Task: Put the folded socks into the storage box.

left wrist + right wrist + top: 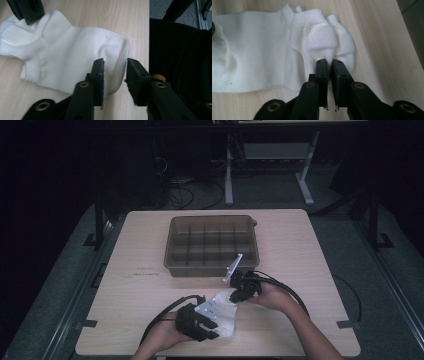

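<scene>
Forearms enter at the bottom edge of the high view, each hand carrying a tool. Left tool sits at lower centre over the near end of a white sock; right tool is just above and right of it, at the sock's far end. Sock lies flat on the table, near its front edge. A brown divided bin stands apart from the sock, toward the upper centre of the frame; its compartments look empty, though the dim light makes that uncertain.

Left gripper view: left tool has its jaws standing apart, straddling the rounded toe end of the sock in mid-frame. No pinch is evident; fabric lies between the jaws but looks unpressed. Right tool appears as a dark block, cut off at the upper left corner.

Right gripper view: right tool is nearly clenched at lower centre, and a thin fold of the ribbed cuff of the sock appears caught between the jaws. How much fabric is held is hidden behind the jaws.

Judged risks: the right tool's bite looks shallow, so the cuff could slip out under any pull. If the left tool closes on a single layer or on the table surface, the toe may drag rather than lift. Sock sits close to the table edge, so a slip could send it off.
</scene>
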Available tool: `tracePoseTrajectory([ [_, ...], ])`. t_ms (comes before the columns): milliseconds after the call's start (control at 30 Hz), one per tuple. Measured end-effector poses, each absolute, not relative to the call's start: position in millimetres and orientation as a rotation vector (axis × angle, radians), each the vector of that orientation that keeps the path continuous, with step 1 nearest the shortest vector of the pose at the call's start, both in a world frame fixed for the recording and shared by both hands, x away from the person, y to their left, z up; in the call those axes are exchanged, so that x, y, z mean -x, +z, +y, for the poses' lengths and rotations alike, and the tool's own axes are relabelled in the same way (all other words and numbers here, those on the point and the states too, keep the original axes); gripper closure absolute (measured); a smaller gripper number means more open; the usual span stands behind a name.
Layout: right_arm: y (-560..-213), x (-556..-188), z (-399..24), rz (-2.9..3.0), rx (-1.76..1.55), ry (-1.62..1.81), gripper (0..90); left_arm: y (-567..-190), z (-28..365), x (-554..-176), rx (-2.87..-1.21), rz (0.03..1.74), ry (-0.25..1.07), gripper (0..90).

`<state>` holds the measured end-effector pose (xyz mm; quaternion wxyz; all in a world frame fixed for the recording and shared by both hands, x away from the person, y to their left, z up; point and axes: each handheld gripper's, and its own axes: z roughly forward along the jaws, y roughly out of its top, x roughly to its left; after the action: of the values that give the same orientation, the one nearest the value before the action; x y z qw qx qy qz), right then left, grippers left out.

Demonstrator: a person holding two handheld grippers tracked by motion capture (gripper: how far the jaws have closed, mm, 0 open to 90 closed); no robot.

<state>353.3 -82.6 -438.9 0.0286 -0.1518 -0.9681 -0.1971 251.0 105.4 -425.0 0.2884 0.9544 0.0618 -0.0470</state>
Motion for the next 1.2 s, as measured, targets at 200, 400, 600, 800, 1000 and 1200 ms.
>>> tracePoseTrajectory([
  [200, -436.8, -350.7, -82.0, -3.003, 0.454, -0.601, 87.3, -428.1, 104.1, -250.5, -2.555, 0.130, -0.147, 86.2],
  [400, -423.9, -349.0, -88.6, -3.000, 0.477, -0.655, 87.7, -421.8, 104.2, -249.9, -2.546, 0.108, -0.133, 89.3],
  [600, -417.1, -349.8, -92.6, -3.012, 0.496, -0.695, 87.7, -414.7, 103.2, -250.1, -2.517, 0.110, -0.117, 89.4],
  [800, -422.4, -354.3, -91.2, -3.014, 0.526, -0.670, 87.4, -421.6, 98.7, -251.2, -2.518, 0.119, -0.128, 89.0],
  [1000, -429.5, -358.1, -86.4, -3.029, 0.532, -0.643, 85.4, -427.9, 98.4, -250.7, -2.532, 0.126, -0.142, 81.9],
  [1200, -420.1, -354.0, -89.8, -3.031, 0.549, -0.704, 77.7, -420.2, 104.6, -251.1, -2.504, 0.138, -0.135, 76.6],
])
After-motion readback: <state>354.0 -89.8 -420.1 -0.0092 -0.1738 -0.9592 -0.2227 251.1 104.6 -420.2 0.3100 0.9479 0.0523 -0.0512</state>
